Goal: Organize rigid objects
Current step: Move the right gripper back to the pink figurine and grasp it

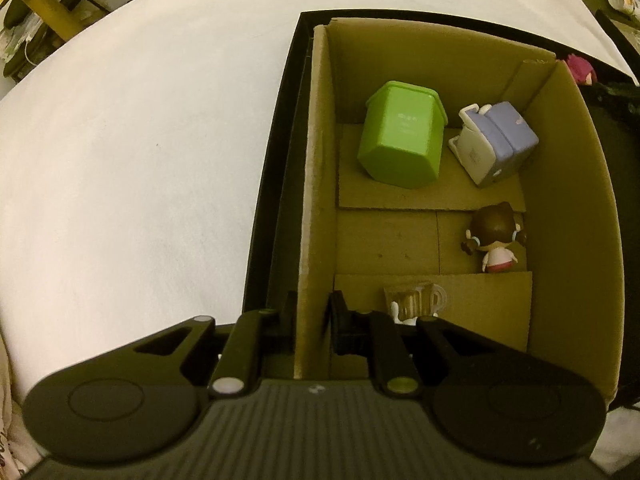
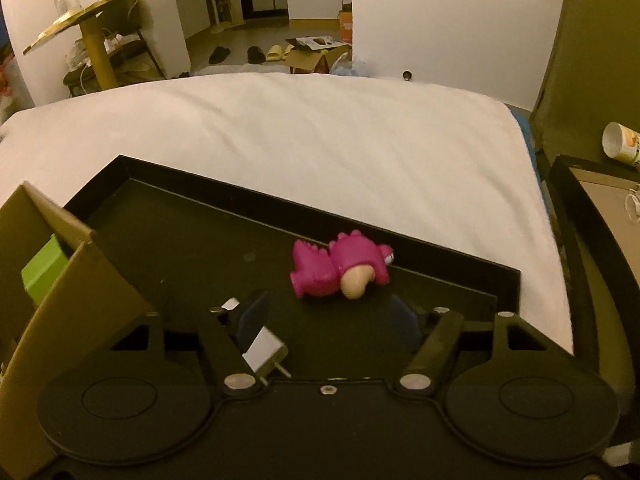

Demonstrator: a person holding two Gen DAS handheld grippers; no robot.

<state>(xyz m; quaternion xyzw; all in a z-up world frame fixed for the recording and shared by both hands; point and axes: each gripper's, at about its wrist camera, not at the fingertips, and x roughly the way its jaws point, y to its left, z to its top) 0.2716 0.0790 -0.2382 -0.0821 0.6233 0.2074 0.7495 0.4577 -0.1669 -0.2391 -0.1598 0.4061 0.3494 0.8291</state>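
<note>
Pink toy (image 2: 340,270) lies on side in black tray (image 2: 180,240), just ahead of right gripper (image 2: 332,320), long axis crosswise to spread, empty jaws. Left gripper (image 1: 312,316) clenched on cardboard box (image 1: 316,160) wall, farther off.

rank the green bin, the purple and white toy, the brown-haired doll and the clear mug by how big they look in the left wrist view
1. green bin
2. purple and white toy
3. brown-haired doll
4. clear mug, partly hidden behind the gripper and nearer the camera, so its place against the doll is unsure.

Pale print on the green bin (image 1: 400,136) is unreadable.
</note>
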